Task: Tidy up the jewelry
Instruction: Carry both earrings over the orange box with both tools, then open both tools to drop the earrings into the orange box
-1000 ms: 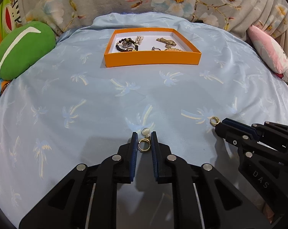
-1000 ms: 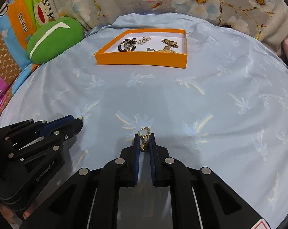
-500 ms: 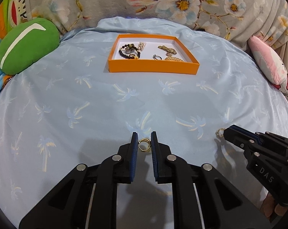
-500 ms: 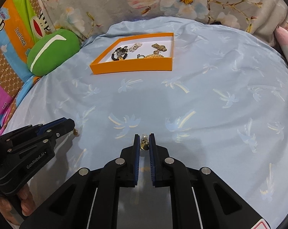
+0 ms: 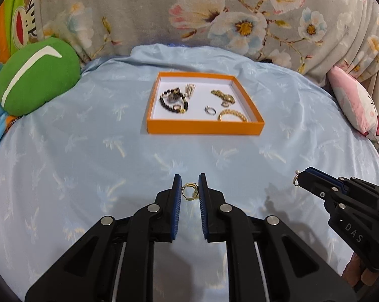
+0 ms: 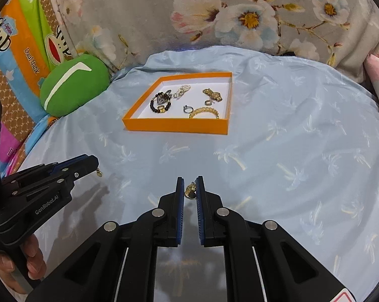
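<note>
Over the last 1 s both grippers have lifted off the blue sheet (image 5: 88, 151) and moved toward the orange tray (image 5: 204, 127), which now looks nearer in both wrist views. The left gripper (image 5: 190, 191) carries its gold hoop earring (image 5: 190, 192) clear of the cloth it lay on. The right gripper (image 6: 190, 190) has raised its pearl-drop earring (image 6: 190, 191), now swung in between the pads.
</note>
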Demonstrator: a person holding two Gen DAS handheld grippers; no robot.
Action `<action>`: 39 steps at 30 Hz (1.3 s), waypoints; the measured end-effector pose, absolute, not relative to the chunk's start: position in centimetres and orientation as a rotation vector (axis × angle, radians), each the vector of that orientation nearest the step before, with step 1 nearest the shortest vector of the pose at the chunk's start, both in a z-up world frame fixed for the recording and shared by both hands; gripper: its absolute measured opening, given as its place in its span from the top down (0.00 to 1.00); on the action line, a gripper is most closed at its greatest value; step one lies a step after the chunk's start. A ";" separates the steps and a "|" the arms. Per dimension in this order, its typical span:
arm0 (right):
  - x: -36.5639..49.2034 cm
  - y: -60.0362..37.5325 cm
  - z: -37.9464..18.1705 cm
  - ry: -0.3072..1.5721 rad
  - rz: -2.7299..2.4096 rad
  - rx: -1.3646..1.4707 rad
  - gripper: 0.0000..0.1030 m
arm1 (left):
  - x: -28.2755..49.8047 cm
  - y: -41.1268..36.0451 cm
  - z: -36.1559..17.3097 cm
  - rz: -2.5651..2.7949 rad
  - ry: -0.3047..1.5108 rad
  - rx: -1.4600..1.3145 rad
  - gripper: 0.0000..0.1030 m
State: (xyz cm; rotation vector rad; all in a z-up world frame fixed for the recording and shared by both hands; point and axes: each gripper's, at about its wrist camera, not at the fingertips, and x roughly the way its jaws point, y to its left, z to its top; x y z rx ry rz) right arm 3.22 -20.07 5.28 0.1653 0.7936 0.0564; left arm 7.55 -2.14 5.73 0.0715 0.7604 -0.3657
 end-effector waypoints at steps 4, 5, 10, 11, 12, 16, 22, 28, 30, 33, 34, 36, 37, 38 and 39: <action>5.8 -20.4 5.9 0.782 0.059 0.160 0.92 | 10.0 -3.0 6.5 -0.356 0.737 0.076 0.87; 6.6 -20.6 6.1 0.779 0.059 0.158 0.92 | 10.5 -3.1 6.7 -0.355 0.733 0.078 0.87; 10.8 -20.8 7.0 0.756 0.064 0.146 0.92 | 14.5 -4.2 7.4 -0.340 0.710 0.084 0.87; 11.8 -20.9 7.1 0.754 0.066 0.147 0.92 | 15.4 -4.5 7.5 -0.335 0.706 0.083 0.87; 12.7 -21.0 7.1 0.752 0.069 0.147 0.92 | 16.3 -4.8 7.6 -0.334 0.703 0.083 0.87; 16.5 -21.0 7.0 0.746 0.069 0.131 0.92 | 19.5 -5.9 7.7 -0.327 0.690 0.090 0.87; 21.4 -20.6 5.6 0.749 0.076 0.124 0.91 | 23.8 -7.8 6.3 -0.317 0.696 0.095 0.87; 24.7 -20.6 3.3 0.772 0.075 0.138 0.91 | 27.1 -8.5 3.9 -0.308 0.733 0.087 0.87; 25.2 -20.6 2.5 0.785 0.073 0.136 0.91 | 27.7 -8.5 3.3 -0.305 0.738 0.085 0.87; 25.6 -20.7 1.9 0.793 0.071 0.139 0.91 | 28.3 -8.4 3.0 -0.302 0.741 0.078 0.87; 25.7 -20.8 1.7 0.793 0.070 0.141 0.91 | 28.4 -8.3 2.9 -0.298 0.741 0.071 0.87; 25.6 -20.9 1.6 0.783 0.061 0.142 0.90 | 28.5 -8.2 2.6 -0.294 0.740 0.074 0.87; 25.6 -21.0 1.6 0.782 0.058 0.143 0.89 | 28.5 -8.2 2.5 -0.287 0.739 0.076 0.87; 25.6 -21.0 1.5 0.782 0.057 0.146 0.89 | 28.5 -8.2 2.4 -0.282 0.737 0.079 0.87; 25.6 -21.1 1.5 0.782 0.056 0.149 0.89 | 28.6 -8.2 2.3 -0.277 0.738 0.085 0.87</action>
